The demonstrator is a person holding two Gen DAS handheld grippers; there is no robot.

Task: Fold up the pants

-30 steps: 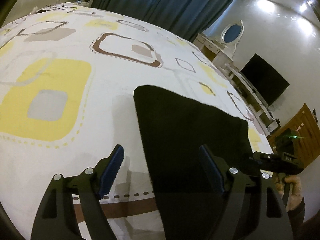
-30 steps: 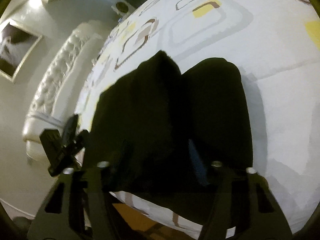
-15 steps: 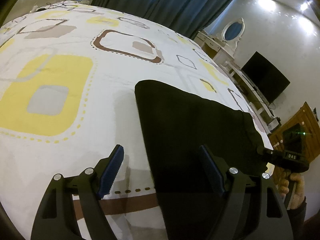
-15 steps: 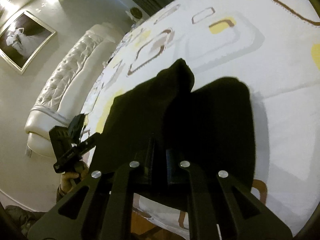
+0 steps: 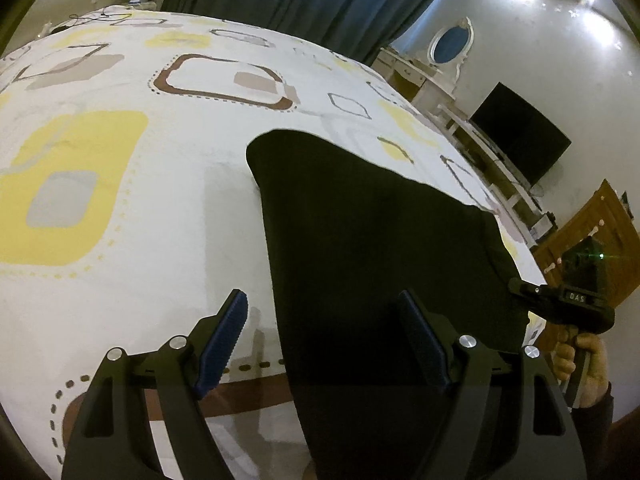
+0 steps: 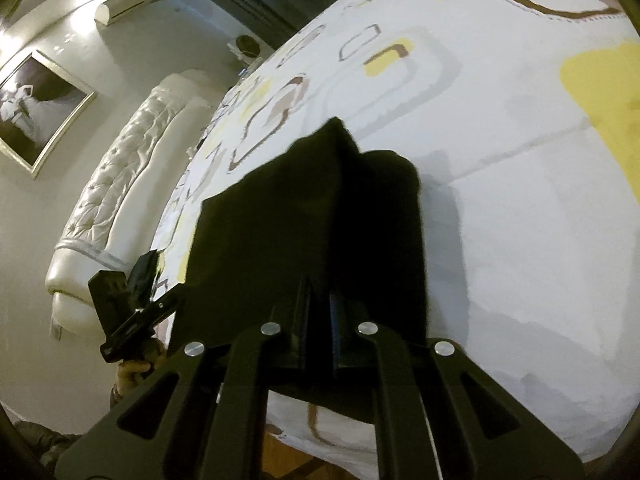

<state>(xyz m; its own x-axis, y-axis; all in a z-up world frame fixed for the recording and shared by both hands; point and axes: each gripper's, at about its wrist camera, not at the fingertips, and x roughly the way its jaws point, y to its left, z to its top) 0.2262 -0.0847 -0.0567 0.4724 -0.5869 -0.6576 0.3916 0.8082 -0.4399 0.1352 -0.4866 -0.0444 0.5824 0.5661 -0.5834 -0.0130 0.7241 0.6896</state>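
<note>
Black pants (image 5: 372, 248) lie on the patterned bedspread (image 5: 120, 184), near the bed's front edge. My left gripper (image 5: 324, 336) is open, its blue pads straddling the pants' left edge low over the bed. My right gripper (image 6: 320, 316) is shut on the near edge of the pants (image 6: 312, 216) and lifts it, so the cloth rises in a ridge toward the fingers. The right gripper also shows in the left wrist view (image 5: 568, 300), at the pants' right corner. The left gripper shows in the right wrist view (image 6: 132, 304) at the far left.
A white tufted headboard (image 6: 120, 200) stands past the bed's left side. A dresser with oval mirror (image 5: 448, 44), a dark TV (image 5: 520, 136) and a wooden cabinet (image 5: 592, 240) line the right wall. Blue curtains (image 5: 304, 0) hang behind the bed.
My right gripper has shut on the pants' near edge and lifted it, pulling the cloth into a ridge. The left gripper has stayed open and barely moved.
</note>
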